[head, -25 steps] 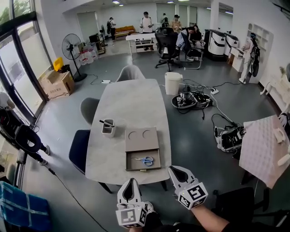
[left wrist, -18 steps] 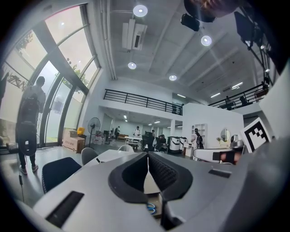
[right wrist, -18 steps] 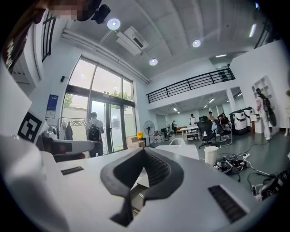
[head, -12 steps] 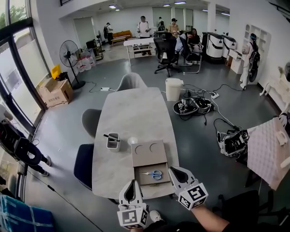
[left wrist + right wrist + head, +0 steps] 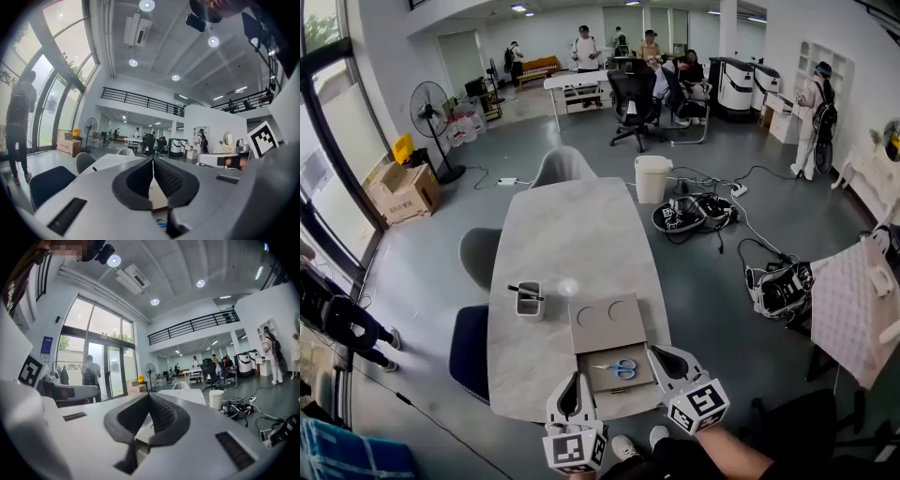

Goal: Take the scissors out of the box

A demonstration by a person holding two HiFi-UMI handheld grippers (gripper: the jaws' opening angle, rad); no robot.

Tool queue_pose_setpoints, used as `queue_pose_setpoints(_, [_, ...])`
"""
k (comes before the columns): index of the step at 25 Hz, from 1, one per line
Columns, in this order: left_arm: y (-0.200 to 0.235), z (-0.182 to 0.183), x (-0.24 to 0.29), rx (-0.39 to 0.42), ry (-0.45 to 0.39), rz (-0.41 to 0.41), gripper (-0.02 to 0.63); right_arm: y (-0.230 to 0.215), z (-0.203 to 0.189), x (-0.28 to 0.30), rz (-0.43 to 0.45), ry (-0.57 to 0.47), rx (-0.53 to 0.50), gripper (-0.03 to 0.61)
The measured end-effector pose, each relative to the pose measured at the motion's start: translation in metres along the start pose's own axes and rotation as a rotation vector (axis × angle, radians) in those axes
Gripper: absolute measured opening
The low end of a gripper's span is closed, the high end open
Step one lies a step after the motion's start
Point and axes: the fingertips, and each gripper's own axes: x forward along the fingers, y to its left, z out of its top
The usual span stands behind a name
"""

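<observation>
Blue-handled scissors (image 5: 620, 368) lie in the pulled-out drawer of a flat brown box (image 5: 608, 325) at the near end of the long grey table (image 5: 567, 244). The box lid has two round holes. My left gripper (image 5: 573, 387) hangs just off the table's near edge, left of the drawer, jaws shut and empty. My right gripper (image 5: 662, 357) sits at the drawer's right corner, also shut with nothing held. In the left gripper view the scissors' blue handles (image 5: 161, 223) peek below the closed jaws (image 5: 153, 161). The right gripper view shows its closed jaws (image 5: 149, 397) over the box.
A small grey pen holder (image 5: 528, 301) stands left of the box, with a clear round thing (image 5: 568, 287) beside it. Chairs (image 5: 470, 350) line the table's left side. A white bin (image 5: 652, 176), cables and bags lie on the floor to the right. People stand at the far end.
The view has advanced toward the table. The box and scissors now sit closer to both grippers, which stay shut at the near edge.
</observation>
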Motion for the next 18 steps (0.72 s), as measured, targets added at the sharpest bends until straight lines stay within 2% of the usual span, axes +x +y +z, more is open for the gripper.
queue_pose_setpoints(11, [-0.005, -0.003, 0.028, -0.008, 0.03, 0.054, 0.017, -0.028, 0.0, 0.031, 0.079, 0.058, -0.03, -0.003])
queue_pose_setpoints(18, [-0.003, -0.028, 0.034, -0.033, 0.061, 0.075, 0.017, -0.031, -0.032, 0.04, 0.133, 0.135, -0.079, -0.003])
